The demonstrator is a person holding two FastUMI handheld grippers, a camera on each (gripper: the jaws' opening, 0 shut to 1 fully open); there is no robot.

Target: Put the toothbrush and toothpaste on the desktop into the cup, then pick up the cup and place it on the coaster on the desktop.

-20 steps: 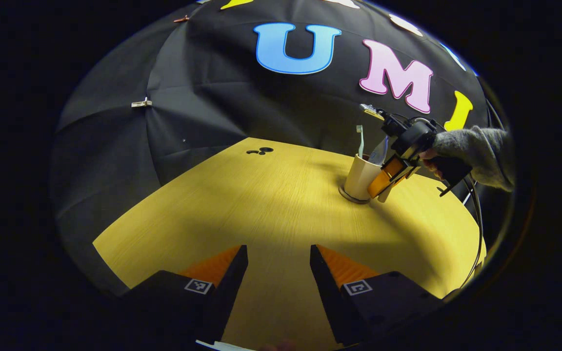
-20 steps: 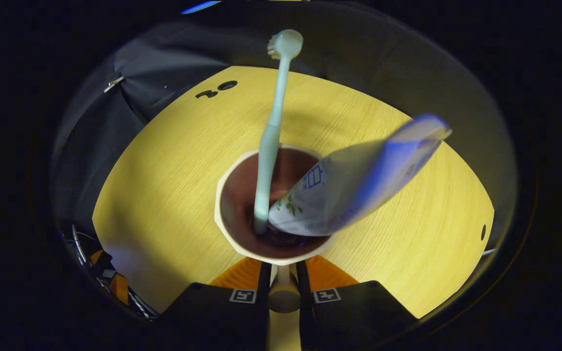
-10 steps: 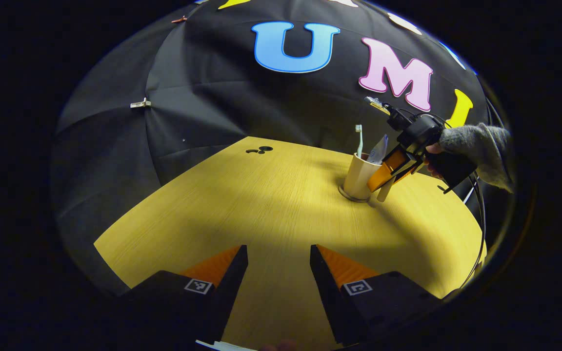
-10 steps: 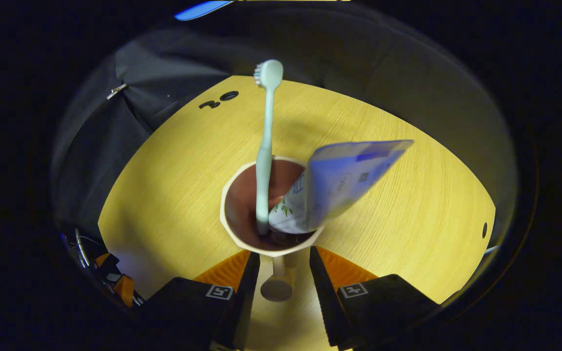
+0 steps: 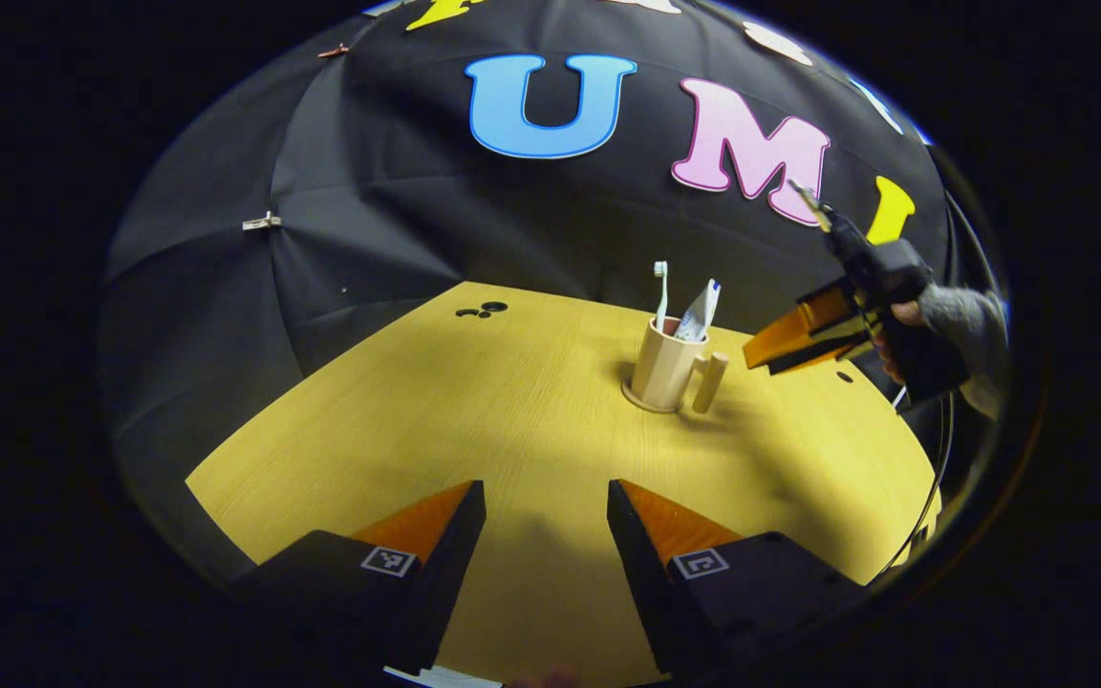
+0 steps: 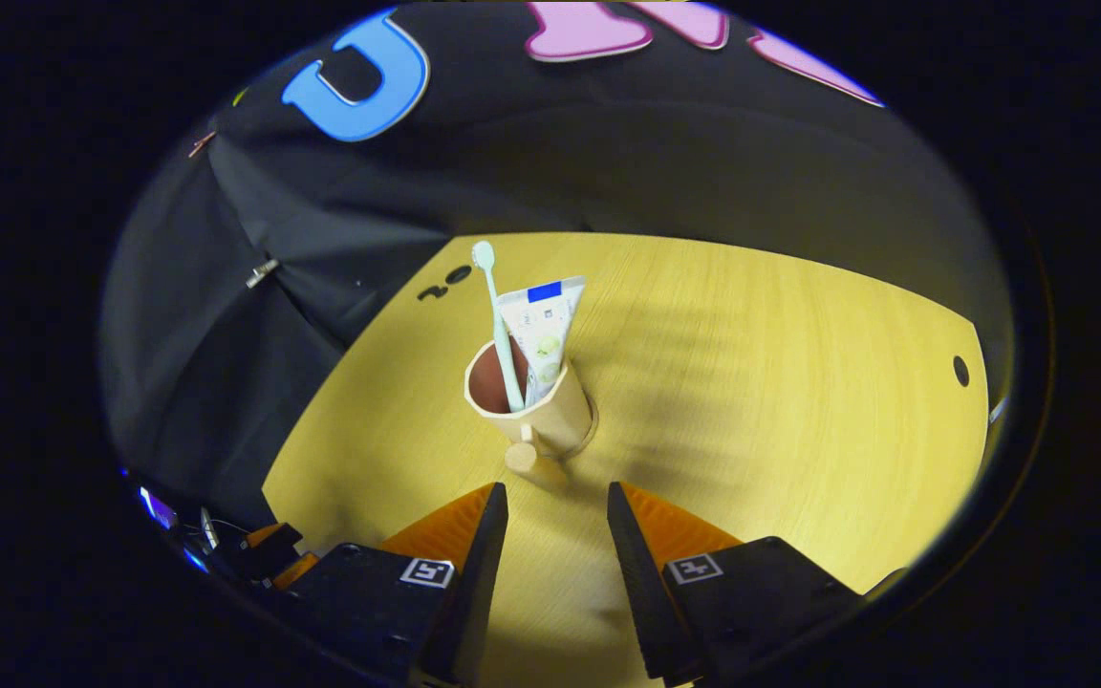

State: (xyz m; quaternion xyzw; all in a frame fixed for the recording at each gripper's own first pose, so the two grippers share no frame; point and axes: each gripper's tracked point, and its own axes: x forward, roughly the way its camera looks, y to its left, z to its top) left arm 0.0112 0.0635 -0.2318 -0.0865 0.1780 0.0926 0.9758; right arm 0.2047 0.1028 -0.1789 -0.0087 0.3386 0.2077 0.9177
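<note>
Your booth: a yellow wood-grain surface [image 5: 512,411] against black cloth.
You see the cloth wall [image 5: 398,220] creased and pinned with small clips [image 5: 261,224]; dark cut-outs [image 5: 481,311] sit near the surface's far edge, a round hole [image 6: 961,370] at one side.

Your right gripper [image 6: 550,506] sits with fingers apart, just short of the cup [image 6: 536,406]. Cup upright on the surface [image 6: 751,382], handle toward you, toothbrush [image 6: 496,320] and toothpaste [image 6: 543,334] inside.
</note>
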